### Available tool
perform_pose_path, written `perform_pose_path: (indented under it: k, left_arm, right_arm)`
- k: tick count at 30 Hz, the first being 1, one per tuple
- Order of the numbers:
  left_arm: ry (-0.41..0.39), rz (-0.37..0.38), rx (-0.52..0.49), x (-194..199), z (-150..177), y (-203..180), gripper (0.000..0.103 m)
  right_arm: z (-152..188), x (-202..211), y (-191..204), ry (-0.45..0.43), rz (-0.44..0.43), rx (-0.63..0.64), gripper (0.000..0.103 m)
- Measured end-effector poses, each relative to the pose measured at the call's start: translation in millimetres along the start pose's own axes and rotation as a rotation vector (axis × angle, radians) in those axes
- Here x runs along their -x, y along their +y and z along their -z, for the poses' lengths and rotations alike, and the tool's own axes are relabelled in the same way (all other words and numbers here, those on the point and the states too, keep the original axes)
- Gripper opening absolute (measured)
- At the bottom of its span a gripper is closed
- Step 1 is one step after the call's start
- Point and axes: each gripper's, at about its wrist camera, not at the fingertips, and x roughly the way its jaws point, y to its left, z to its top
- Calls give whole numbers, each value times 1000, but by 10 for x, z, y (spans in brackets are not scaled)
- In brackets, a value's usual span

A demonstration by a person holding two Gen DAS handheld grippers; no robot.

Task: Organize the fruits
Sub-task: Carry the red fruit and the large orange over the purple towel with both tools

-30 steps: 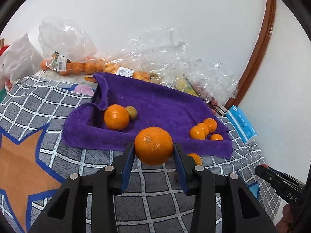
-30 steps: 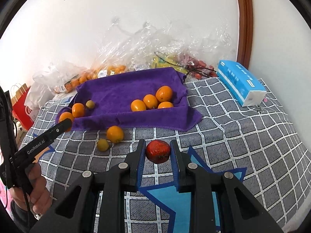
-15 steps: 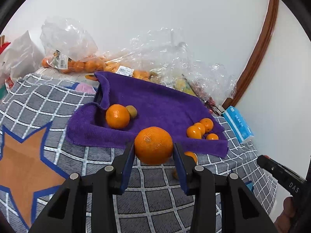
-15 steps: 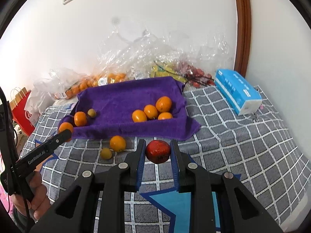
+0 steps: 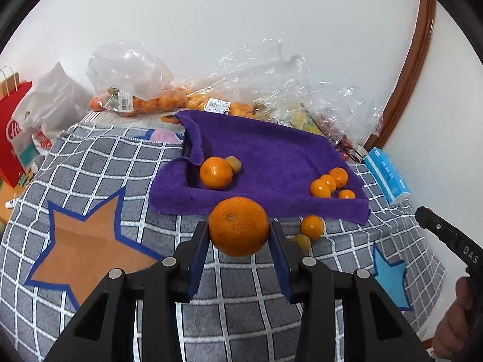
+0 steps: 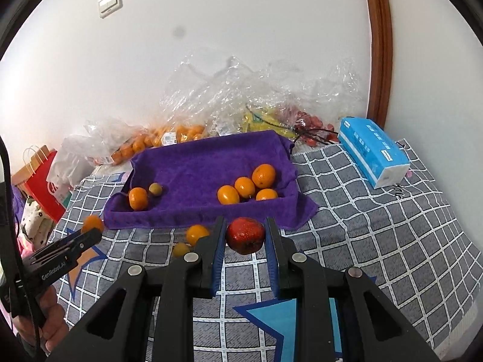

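Now both claws are loaded and up off the blanket (image 5: 90,163). The left gripper (image 5: 239,242) is clamped on a big orange (image 5: 238,226), pads pressing its two sides, its stem dimple facing up and toward the camera; it is round, so no real long axis to speak of. The right gripper (image 6: 245,242) is squeezed tight on a small red fruit (image 6: 246,235), slightly squat, its wider axis running pad to pad.

Ahead sits the purple towel tray (image 6: 211,157) at the blanket's far edge. One orange (image 6: 138,198) with a little greenish fruit (image 6: 155,188) lies at its left end, a cluster of small oranges (image 6: 246,187) at its right end. Two strays (image 6: 196,233) wait on the blanket just off the tray's near edge.

This looks like the carry step: fruit lifted, not yet placed. Next, I'd say, each claw needs to travel over the near rim and lower before letting go, the big orange likely beside its match on the left.
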Motion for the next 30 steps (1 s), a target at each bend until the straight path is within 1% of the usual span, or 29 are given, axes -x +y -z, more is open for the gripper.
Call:
perform_pose_path:
  k: [3, 5, 8, 16, 30]
  left_arm:
    - [21, 22, 32, 59, -2, 1, 38]
    - [27, 26, 33, 99, -36, -19, 38]
    - [12, 15, 7, 167, -127, -72, 38]
    - [-29, 3, -13, 304, -401, -154, 38]
    - [-48, -1, -22, 281, -664, -181, 39]
  right_arm:
    - [-43, 32, 11, 2, -7, 0, 25]
    - [-98, 54, 4, 1, -16, -9, 25]
    - [-185, 76, 2, -10, -19, -7, 25]
    - [-430, 90, -3, -39, -24, -2, 25]
    - [-653, -67, -4, -43, -34, -2, 25]
